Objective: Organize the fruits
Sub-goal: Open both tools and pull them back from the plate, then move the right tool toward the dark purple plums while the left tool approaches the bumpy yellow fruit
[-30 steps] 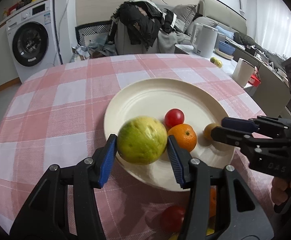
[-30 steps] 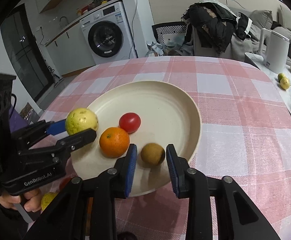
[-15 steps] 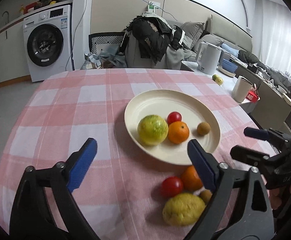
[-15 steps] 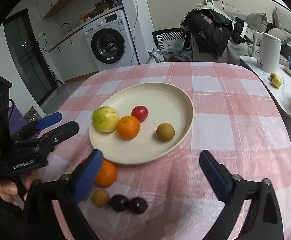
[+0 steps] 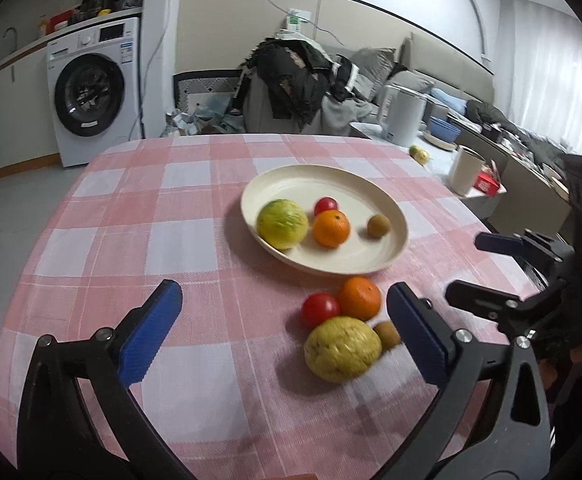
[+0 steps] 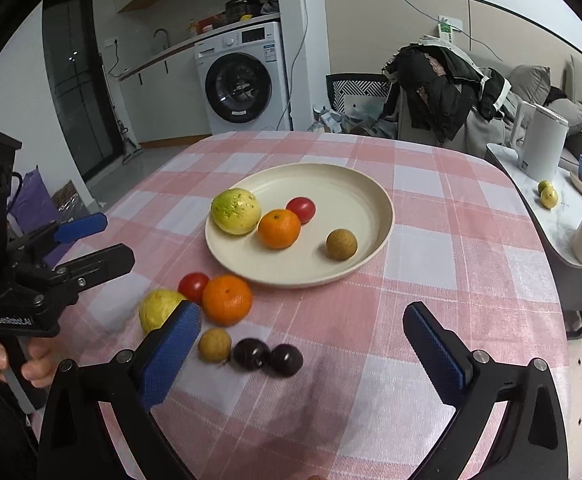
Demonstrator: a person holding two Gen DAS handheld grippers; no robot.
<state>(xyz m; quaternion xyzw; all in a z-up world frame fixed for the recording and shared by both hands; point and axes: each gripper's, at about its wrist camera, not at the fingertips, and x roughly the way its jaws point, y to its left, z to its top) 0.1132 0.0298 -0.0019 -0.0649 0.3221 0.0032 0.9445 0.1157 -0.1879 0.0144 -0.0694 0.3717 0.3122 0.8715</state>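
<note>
Left gripper [image 5: 281,334] jaws are opening, near full spread, blue pads bare, nothing gripped; the left-wrist view looks down over the pink-and-white checked tablecloth [image 5: 139,240]. Right gripper [image 6: 301,350] stands fully spread, blue pads bare, holding nothing. The round cream plate [image 5: 387,200] sits well ahead of both pairs of fingers and carries four fruits: a yellow-green round guava-like fruit [image 5: 283,223] at its left edge, a small red tomato [image 5: 326,204] behind a round orange mandarin [image 5: 331,228] which touches or nearly touches it, and a small brown longan-like ball [image 5: 379,225] apart to the right. Off the plate, on the cloth just in front of its near rim, lies a second cluster: a red tomato [image 5: 320,309], an orange mandarin [image 5: 359,298], a yellow bumpy lemon-like fruit [image 5: 343,349] and a small brown fruit [image 5: 387,335], all touching or nearly so. In the left-wrist view this cluster lies between the left fingers but ahead of the pads, close to the right-hand pad [image 5: 417,338], which hides part of the brown fruit. In the right-wrist view the same cluster sits by the left-hand pad [image 6: 169,354], which covers part of the yellow fruit; two dark purple round fruits [image 6: 269,354] lie side by side between the right fingers, ahead of the pads, no contact. A hand [image 6: 31,364] holds the left gripper's handle at the left edge of that view.
</note>
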